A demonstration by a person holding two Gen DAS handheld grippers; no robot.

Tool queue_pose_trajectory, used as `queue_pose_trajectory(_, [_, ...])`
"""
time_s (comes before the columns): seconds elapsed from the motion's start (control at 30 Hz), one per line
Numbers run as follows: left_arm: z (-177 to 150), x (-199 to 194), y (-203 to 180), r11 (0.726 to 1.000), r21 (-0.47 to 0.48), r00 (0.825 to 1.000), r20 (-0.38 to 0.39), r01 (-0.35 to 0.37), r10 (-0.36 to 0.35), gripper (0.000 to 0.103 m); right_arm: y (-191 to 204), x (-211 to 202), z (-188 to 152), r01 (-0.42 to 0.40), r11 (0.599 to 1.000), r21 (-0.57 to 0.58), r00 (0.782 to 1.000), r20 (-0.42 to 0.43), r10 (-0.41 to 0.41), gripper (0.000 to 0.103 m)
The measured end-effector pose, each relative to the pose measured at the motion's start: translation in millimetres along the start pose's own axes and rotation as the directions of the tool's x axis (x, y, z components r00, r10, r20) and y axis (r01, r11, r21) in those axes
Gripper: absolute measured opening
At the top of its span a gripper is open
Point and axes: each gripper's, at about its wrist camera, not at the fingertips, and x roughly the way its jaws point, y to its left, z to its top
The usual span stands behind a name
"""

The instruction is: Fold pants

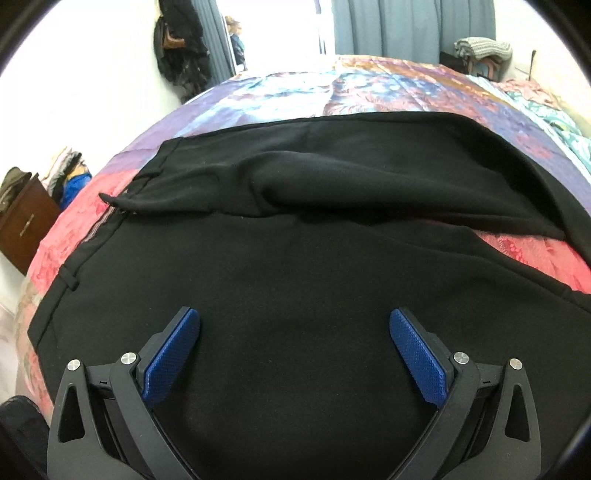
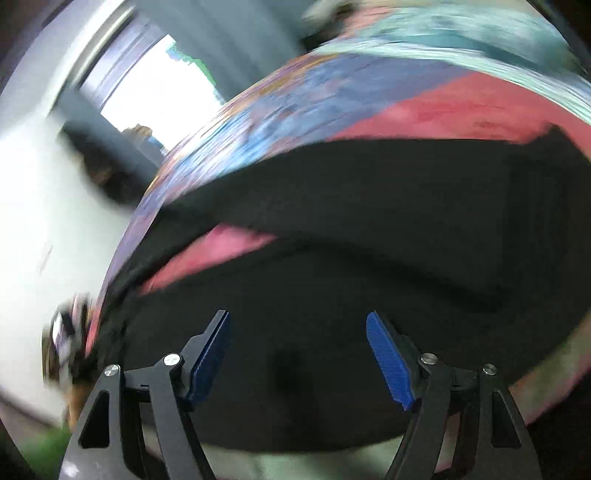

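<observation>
Black pants [image 1: 295,229] lie spread on a bed with a colourful patchwork cover [image 1: 332,88]. The waistband with its open zip [image 1: 107,218] is at the left, and one leg lies folded over the other along the far side. My left gripper [image 1: 294,321] is open and empty, just above the near part of the pants. In the blurred right wrist view the pants [image 2: 369,206] also show, with a strip of pink cover between the two legs. My right gripper [image 2: 298,325] is open and empty over the near leg.
A brown wooden cabinet [image 1: 22,229] with clothes on top stands left of the bed. Dark clothes hang on the wall [image 1: 181,48] beside grey curtains [image 1: 406,26] and a bright window. Folded blankets [image 1: 480,51] lie at the far right of the bed.
</observation>
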Motion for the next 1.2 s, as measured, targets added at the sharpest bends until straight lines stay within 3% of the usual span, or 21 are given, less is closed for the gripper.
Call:
queue_pose_trajectory(0.13, [0.1,1.9,0.4,1.0,0.001,1.0,0.005,-0.003,0.003,0.103,-39.3,-6.3,12.4,-0.038,0.982,0.186,0.998,0.061,0.027,0.073])
queue_pose_trajectory(0.4, [-1.4,-0.1,-1.7,1.0,0.013,1.0,0.013,-0.025,0.025,0.103,-60.3,-5.0,22.4,-0.124,0.931,0.344,0.99,0.107,0.092,0.073])
queue_pose_trajectory(0.67, [-1.3,-0.3,-4.2,0.999,0.023,0.999,0.017,-0.044,0.043,0.103,-67.3,-5.1,31.8,-0.06,0.919,0.389,0.992,0.128,0.01,0.07])
queue_pose_trajectory(0.73, [-1.3,-0.7,-4.7,0.999,0.025,0.999,0.017,-0.047,0.047,0.103,-70.9,-4.7,35.0,-0.05,0.909,0.415,0.991,0.137,-0.008,0.059])
queue_pose_trajectory(0.8, [-1.0,-1.2,-5.4,0.998,0.027,0.999,0.017,-0.051,0.051,0.103,-78.1,-0.1,36.4,-0.018,0.9,0.436,0.995,0.098,-0.028,0.011])
queue_pose_trajectory(0.9, [-1.2,-2.3,-7.2,0.998,0.033,0.998,0.02,-0.062,0.061,0.103,-89.9,-0.8,32.6,-0.039,0.878,0.478,0.994,0.106,-0.013,0.009])
queue_pose_trajectory(1.07, [-0.9,-1.6,-6.8,0.997,0.033,0.998,0.018,-0.063,0.063,0.103,-85.3,-0.9,38.8,0.002,0.903,0.429,0.996,0.081,-0.041,0.011])
queue_pose_trajectory(1.2, [-0.9,-1.6,-6.6,0.998,0.031,0.998,0.018,-0.062,0.061,0.103,-86.3,-1.9,38.9,-0.026,0.897,0.441,0.995,0.098,-0.02,0.028])
